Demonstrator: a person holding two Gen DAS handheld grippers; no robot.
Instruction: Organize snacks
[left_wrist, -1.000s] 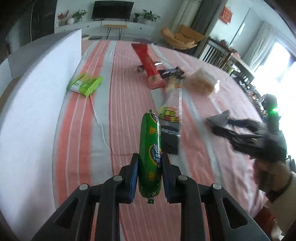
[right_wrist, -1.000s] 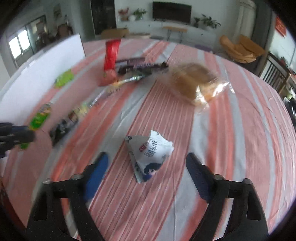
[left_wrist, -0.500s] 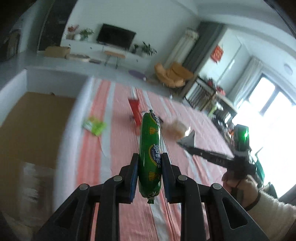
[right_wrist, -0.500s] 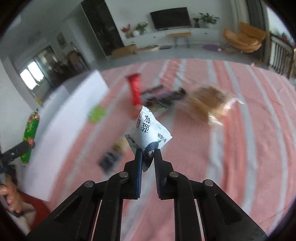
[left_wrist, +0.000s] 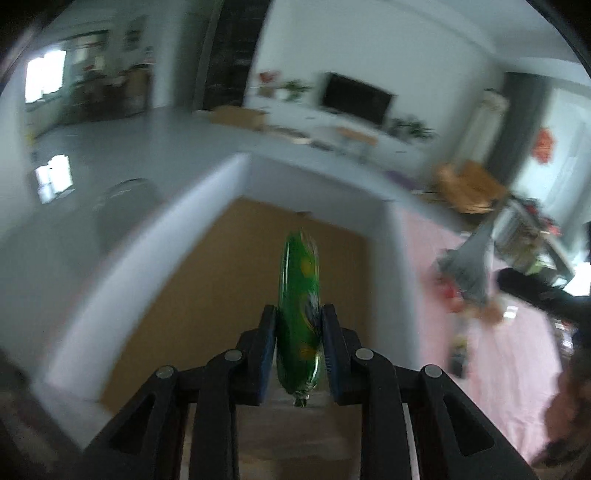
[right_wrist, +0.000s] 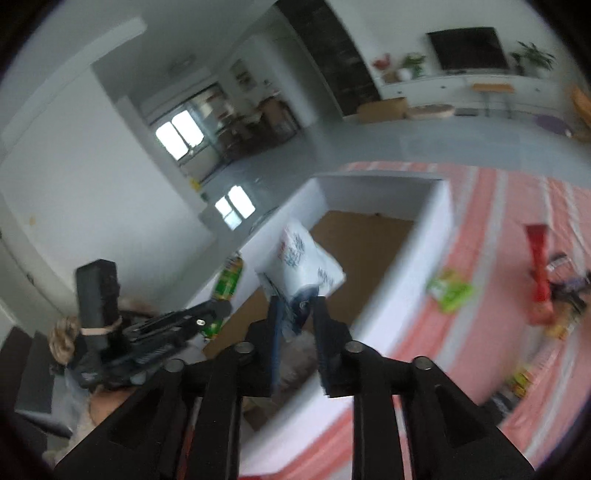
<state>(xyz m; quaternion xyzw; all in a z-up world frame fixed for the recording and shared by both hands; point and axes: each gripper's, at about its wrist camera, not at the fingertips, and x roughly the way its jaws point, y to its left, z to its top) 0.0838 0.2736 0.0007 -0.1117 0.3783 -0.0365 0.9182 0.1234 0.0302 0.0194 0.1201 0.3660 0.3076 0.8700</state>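
My left gripper (left_wrist: 298, 325) is shut on a green sausage stick (left_wrist: 298, 295) and holds it above the open white box (left_wrist: 140, 258) with a brown cardboard floor. My right gripper (right_wrist: 295, 314) is shut on a white snack packet (right_wrist: 299, 262) with blue and red print, held over the same box (right_wrist: 424, 243). The left gripper with the green stick (right_wrist: 229, 277) also shows in the right wrist view. The packet (left_wrist: 469, 266) and the right gripper show at the right of the left wrist view. The frames are blurred.
The table has a pink and red striped cloth (right_wrist: 491, 229). On it lie a green packet (right_wrist: 448, 290), a long red packet (right_wrist: 537, 269) and several dark and yellow snacks (right_wrist: 565, 291) to the right of the box.
Both grippers have swung left from above the table to above the box, each carrying its snack. One second ago the right gripper was open around the packet on the cloth; it shut and lifted it.
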